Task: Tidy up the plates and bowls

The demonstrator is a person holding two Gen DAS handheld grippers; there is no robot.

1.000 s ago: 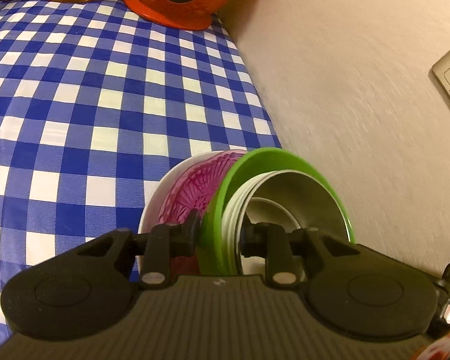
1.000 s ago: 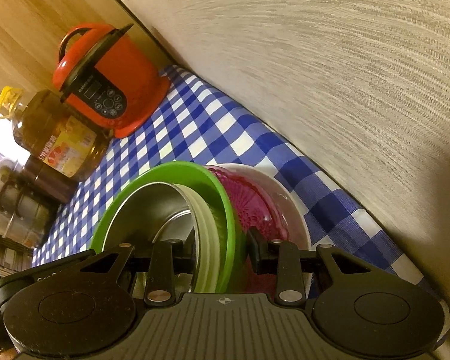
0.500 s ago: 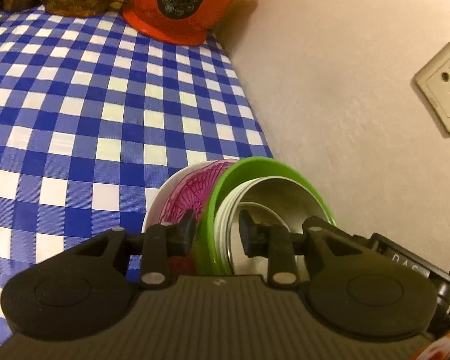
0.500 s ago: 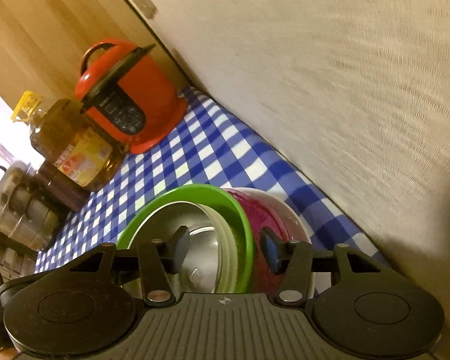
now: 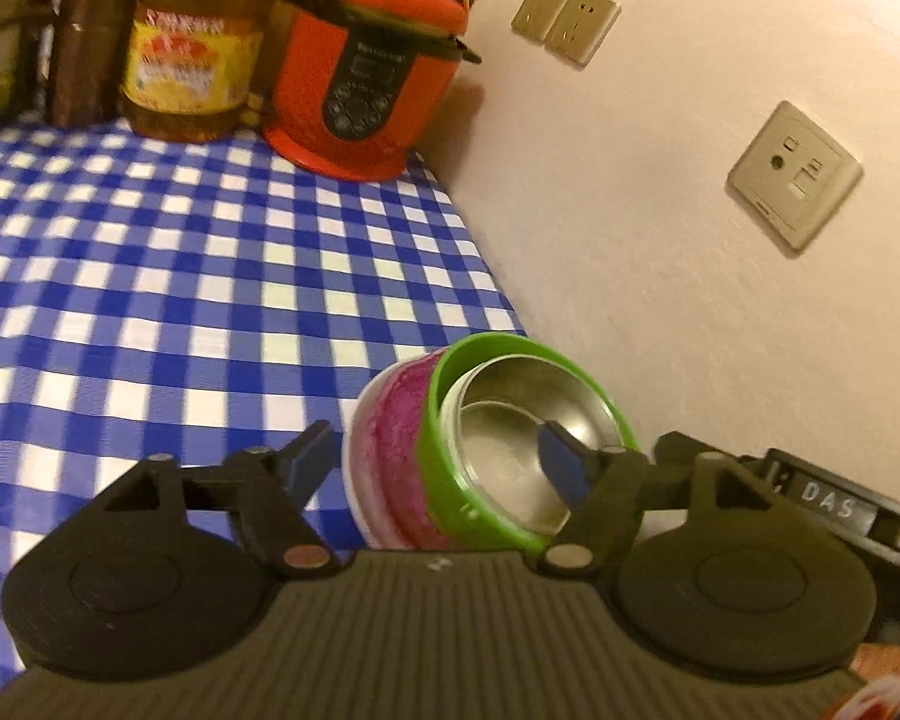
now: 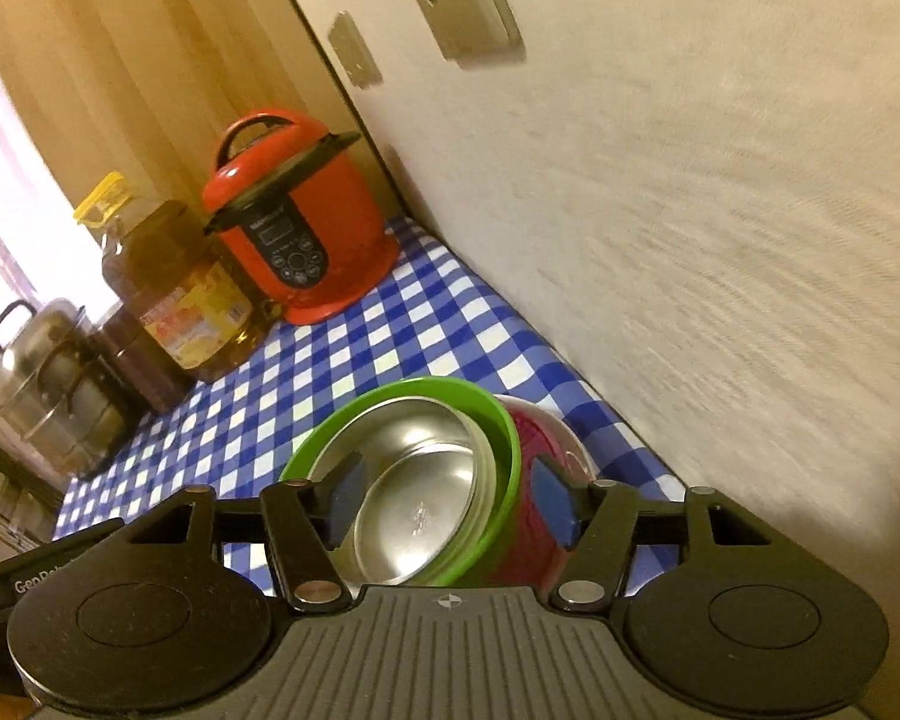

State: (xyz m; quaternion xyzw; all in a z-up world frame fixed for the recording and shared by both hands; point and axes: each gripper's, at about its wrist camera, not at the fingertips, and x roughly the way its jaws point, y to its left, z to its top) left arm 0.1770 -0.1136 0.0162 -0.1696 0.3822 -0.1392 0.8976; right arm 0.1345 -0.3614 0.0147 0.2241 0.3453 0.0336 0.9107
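The near part of the nested bowls is cut off by each gripper's ribbed body, so where the stack meets the bench cannot be seen. In both views motion blurs the wall and the labels on the far items, and their print is unreadable.

The stack sits on the blue-and-white checked cloth just beside the wall, near the cloth's right edge. Outermost is a white bowl with a magenta patterned inside; in it sits a smooth green plastic bowl, and inside that a shiny round steel bowl with a smaller steel dish in it. All are round and tipped on edge, their open mouths turned toward the wall side and up in the left view; the stack's axis lies slanted rather than upright.

The left gripper has just been opening; its fingers now stand wide, one left of the white bowl, the other over the steel bowl, and neither pad presses on anything. The right gripper has also been opening; its fingers are moderately apart, straddling the green rim, and seem clear of it.

At the far end stand a glossy red pressure cooker, a big amber oil bottle and, in the right view, a steel lidded pot. Beige socket plates are set in the wall.
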